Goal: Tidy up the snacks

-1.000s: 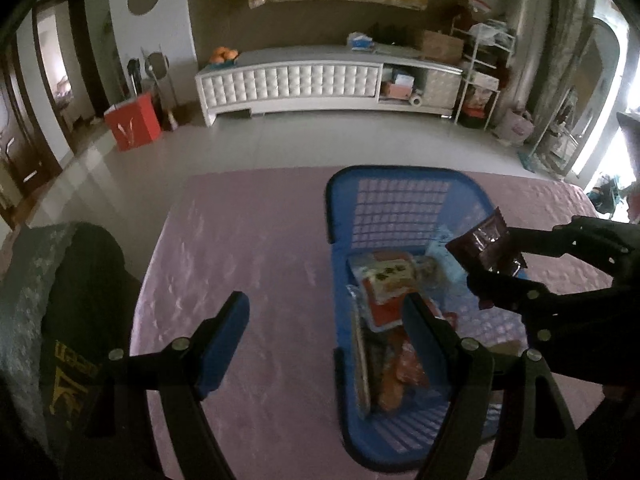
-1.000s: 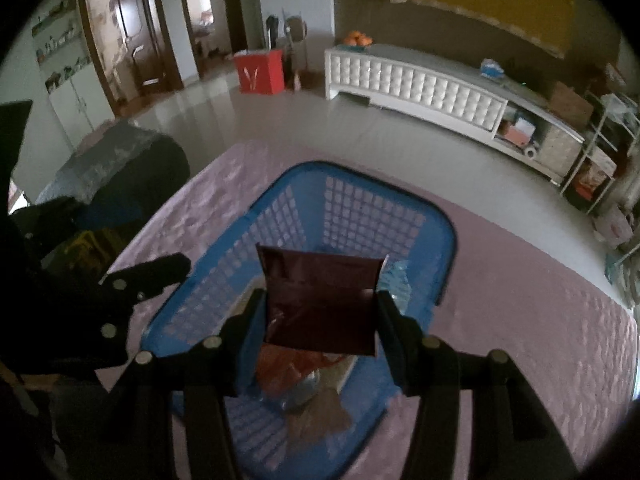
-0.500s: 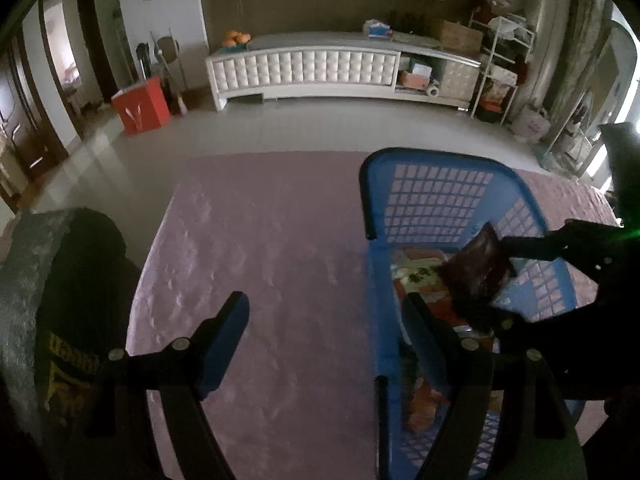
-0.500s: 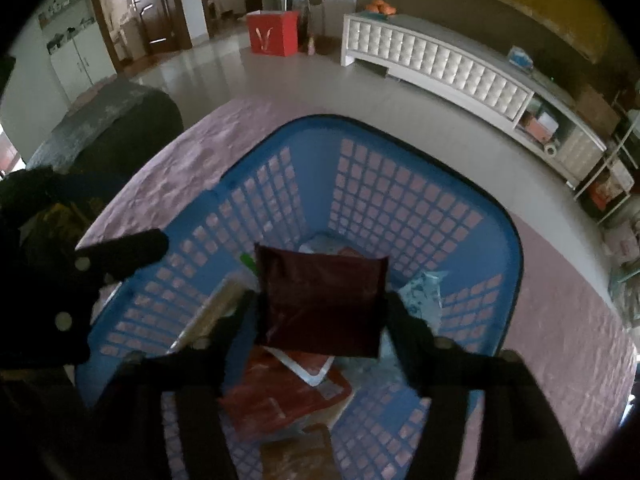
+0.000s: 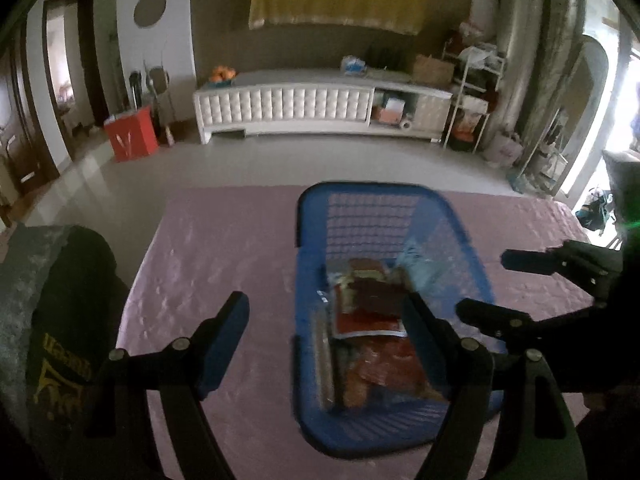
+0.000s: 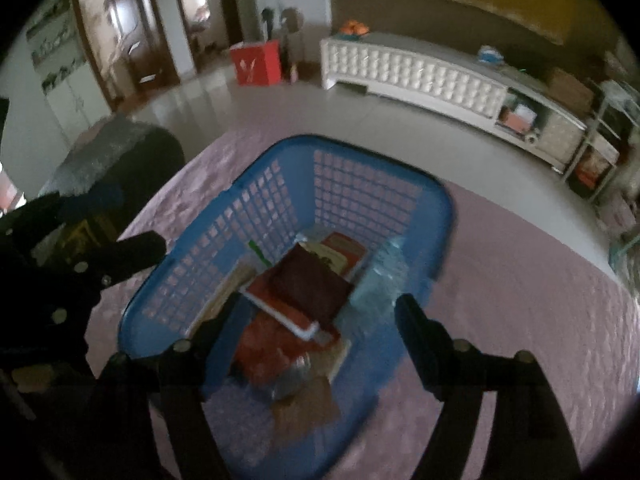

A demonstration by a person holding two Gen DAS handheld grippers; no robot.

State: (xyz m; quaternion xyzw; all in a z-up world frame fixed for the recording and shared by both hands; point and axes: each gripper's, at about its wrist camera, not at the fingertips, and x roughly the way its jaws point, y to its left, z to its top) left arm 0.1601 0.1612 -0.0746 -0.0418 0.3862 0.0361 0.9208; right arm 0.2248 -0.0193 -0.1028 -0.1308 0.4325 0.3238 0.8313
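A blue plastic basket (image 5: pixel 308 264) (image 6: pixel 280 184) stands on the pink tablecloth (image 5: pixel 224 256) and holds several snack packets. A dark maroon packet (image 6: pixel 310 284) (image 5: pixel 376 298) lies on top of the pile, over a red and white packet (image 6: pixel 280 304). A pale blue packet (image 6: pixel 380 276) leans at the basket's right side. My right gripper (image 6: pixel 316 328) is open and empty, above the basket's near end. My left gripper (image 5: pixel 324 320) is open and empty, its right finger over the basket and its left finger over the cloth. The right gripper also shows in the left wrist view (image 5: pixel 500 288).
A dark chair back (image 5: pixel 44 312) (image 6: pixel 116 152) stands at the table's left edge. The table's far edge (image 5: pixel 248 188) drops to a tiled floor. A white cabinet (image 5: pixel 288 108) and a red box (image 5: pixel 130 138) stand further back.
My right gripper has opened and let go of the dark maroon packet, which now lies in the basket. The right gripper has drawn back and up. The left gripper shifted slightly.
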